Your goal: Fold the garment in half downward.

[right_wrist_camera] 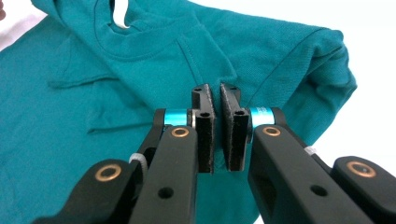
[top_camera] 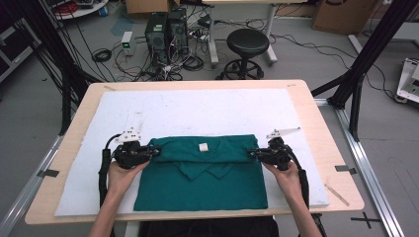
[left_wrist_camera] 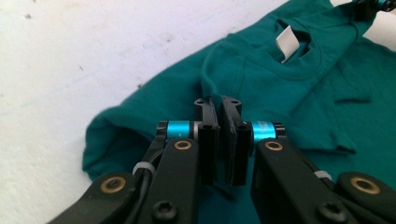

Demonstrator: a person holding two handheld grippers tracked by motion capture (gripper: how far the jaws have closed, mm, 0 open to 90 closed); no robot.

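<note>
High view: folded green shirt [top_camera: 202, 173] lies on the white pad [top_camera: 197, 108] toward the tabletop's [top_camera: 316, 118] near edge. Left tool [top_camera: 154, 151] and right tool [top_camera: 253, 154] each clamp shut on the shirt's folded upper edge, at opposite sides.

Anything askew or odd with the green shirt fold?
Nothing stands out. The teal cotton T-shirt lies folded square on the white foam mat, neck label up. The left claw and right claw are shut on its folded top corners.

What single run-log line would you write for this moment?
item: teal cotton T-shirt folded on white padded mat | left gripper: shut on shirt's left fold | right gripper: shut on right fold | stage: fold held
</note>
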